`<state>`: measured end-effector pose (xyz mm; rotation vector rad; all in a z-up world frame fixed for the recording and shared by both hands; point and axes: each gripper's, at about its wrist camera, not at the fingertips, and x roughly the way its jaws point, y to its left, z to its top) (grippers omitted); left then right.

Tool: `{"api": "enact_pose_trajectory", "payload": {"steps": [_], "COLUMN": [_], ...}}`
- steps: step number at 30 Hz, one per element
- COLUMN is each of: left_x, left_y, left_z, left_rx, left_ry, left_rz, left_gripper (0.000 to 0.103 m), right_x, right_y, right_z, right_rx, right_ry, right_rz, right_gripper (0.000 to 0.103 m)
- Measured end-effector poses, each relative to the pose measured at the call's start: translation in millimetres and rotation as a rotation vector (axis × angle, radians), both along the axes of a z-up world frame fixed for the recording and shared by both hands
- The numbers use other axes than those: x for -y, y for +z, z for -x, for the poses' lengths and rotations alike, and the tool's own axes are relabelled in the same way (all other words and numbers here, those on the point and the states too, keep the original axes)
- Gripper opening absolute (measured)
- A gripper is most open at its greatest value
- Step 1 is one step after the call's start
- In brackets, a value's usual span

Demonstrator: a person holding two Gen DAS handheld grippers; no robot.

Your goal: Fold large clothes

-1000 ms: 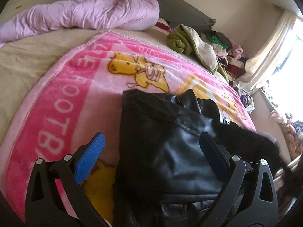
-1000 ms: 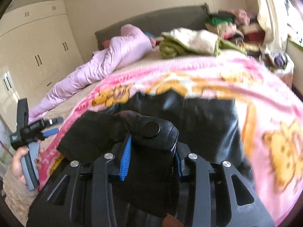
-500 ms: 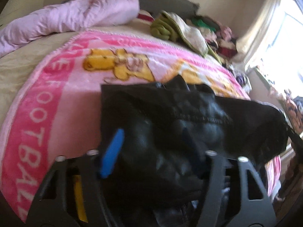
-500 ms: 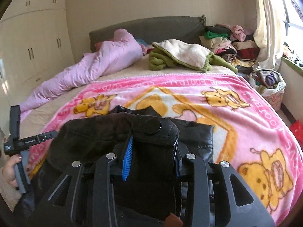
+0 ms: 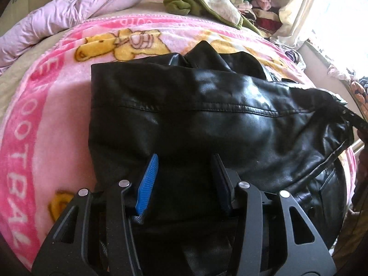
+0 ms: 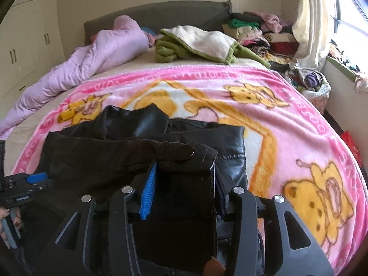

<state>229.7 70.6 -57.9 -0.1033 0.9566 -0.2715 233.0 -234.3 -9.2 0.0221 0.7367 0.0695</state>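
Note:
A black leather jacket lies on the pink cartoon blanket near the bed's front edge. My left gripper is shut on a fold of the jacket's near edge, at its left side. My right gripper is shut on the jacket's snap-button tab at the right side. The jacket hangs stretched between both grippers, lifted a little off the blanket. The left gripper also shows at the left edge of the right wrist view.
A lilac quilt lies at the back left of the bed. A green and cream blanket sits by the headboard. Piles of clothes and a basket stand at the right by the window. White wardrobes line the left wall.
My left gripper has closed from open onto the jacket's near edge. Both grippers have lifted the jacket's lower part and spread it toward the headboard.

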Motion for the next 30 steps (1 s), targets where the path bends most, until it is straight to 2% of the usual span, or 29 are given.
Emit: {"api": "enact_pose_trajectory", "payload": {"steps": [1, 4, 5, 8, 11, 15, 19, 22, 27, 30], "left_x": [0, -1, 0, 0, -1, -2, -3, -5, -6, -6], "left_y": [0, 1, 2, 2, 2, 3, 3, 3, 2, 3], "left_z": [0, 1, 1, 1, 1, 2, 1, 2, 1, 1], "left_rx": [0.001, 0.004, 0.005, 0.004, 0.005, 0.006, 0.003, 0.002, 0.001, 0.002], "left_ry": [0.001, 0.003, 0.004, 0.005, 0.005, 0.006, 0.009, 0.010, 0.006, 0.006], "left_rz": [0.001, 0.006, 0.007, 0.010, 0.017, 0.025, 0.035, 0.049, 0.055, 0.057], "left_gripper": [0.039, 0.039, 0.039, 0.039, 0.040, 0.040, 0.040, 0.040, 0.040, 0.040], "right_x": [0, 3, 4, 3, -14, -48, -78, -77, -55, -57], "right_y": [-1, 0, 0, 6, 8, 4, -21, -45, -67, -71], "right_z": [0, 6, 9, 18, 20, 22, 25, 24, 20, 20], "right_rx": [-0.010, 0.010, 0.018, 0.064, 0.064, 0.032, -0.051, -0.118, -0.157, -0.154], "right_ry": [-0.014, -0.068, -0.074, -0.070, 0.008, 0.156, 0.229, 0.205, 0.186, 0.183], "right_rz": [0.009, 0.004, -0.001, 0.001, 0.012, 0.045, 0.167, 0.227, 0.129, 0.127], "right_gripper": [0.054, 0.083, 0.086, 0.085, 0.084, 0.084, 0.083, 0.081, 0.080, 0.080]}}
